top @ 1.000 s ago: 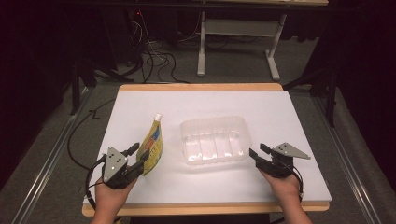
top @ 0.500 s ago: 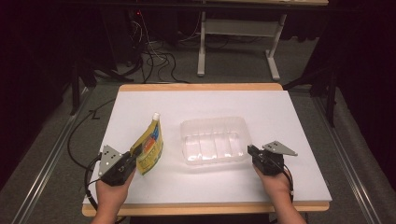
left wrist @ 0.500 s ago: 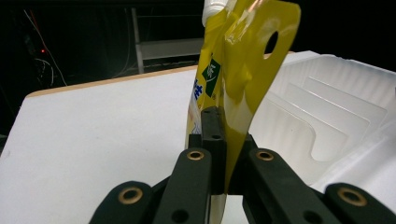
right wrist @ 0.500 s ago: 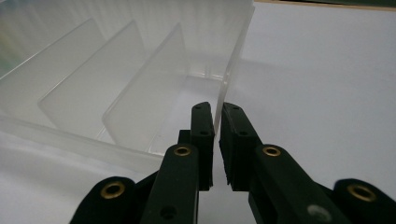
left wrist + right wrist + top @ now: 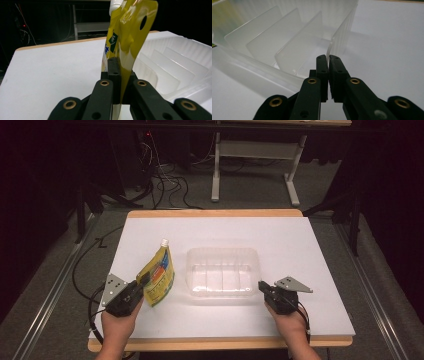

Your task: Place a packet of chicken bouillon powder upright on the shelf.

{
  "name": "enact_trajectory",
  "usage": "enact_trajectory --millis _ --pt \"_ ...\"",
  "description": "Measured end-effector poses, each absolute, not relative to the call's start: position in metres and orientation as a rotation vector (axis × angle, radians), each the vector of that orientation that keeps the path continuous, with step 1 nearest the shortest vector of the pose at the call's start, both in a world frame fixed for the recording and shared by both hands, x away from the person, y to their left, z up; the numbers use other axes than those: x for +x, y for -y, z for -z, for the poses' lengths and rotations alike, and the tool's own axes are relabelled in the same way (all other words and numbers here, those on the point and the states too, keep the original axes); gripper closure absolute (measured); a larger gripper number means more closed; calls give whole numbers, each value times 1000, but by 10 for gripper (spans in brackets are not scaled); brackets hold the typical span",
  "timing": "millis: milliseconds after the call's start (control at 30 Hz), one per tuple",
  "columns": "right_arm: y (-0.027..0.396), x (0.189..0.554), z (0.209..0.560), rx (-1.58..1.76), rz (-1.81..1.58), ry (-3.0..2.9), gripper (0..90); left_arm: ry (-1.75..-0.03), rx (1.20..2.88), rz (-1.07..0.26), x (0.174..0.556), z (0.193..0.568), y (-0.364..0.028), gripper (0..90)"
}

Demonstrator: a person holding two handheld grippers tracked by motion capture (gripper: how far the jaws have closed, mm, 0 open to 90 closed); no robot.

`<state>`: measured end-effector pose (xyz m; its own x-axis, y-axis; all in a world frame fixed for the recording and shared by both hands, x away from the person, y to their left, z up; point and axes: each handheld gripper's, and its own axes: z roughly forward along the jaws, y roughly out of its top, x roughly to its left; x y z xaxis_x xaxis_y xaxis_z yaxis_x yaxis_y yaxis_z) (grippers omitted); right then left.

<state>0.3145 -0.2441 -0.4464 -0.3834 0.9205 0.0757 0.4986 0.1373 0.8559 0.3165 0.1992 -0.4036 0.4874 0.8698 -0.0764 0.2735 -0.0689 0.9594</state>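
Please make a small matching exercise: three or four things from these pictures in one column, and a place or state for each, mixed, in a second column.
1. yellow spouted pouch
2. clear ribbed plastic tray
3. right gripper
4. white table top

A. clamped by the left gripper
B. shut on the tray's corner rim
C. lies under everything
D. stands in the middle, with dividers inside

Pairs: 1-A, 2-D, 3-B, 4-C

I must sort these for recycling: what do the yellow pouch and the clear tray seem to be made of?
Pouch: probably flexible plastic film, glossy; it creases and shines, with a white spout.
Tray: likely thin rigid plastic, translucent, with ribbed walls and moulded dividers.
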Motion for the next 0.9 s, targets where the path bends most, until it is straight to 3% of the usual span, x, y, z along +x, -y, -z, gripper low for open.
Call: enact_trajectory --millis 267,700,900 --pt "223 326 447 1316 -1171 -1981 850 -1024 1584 -667 318 404 -199 900" --pt "239 321 446 1337 -1198 -1957 776 -934 1616 -638 318 404 -194 899" --pt "241 320 446 1335 -1198 -1961 764 -929 1626 -694 320 402 -195 900"
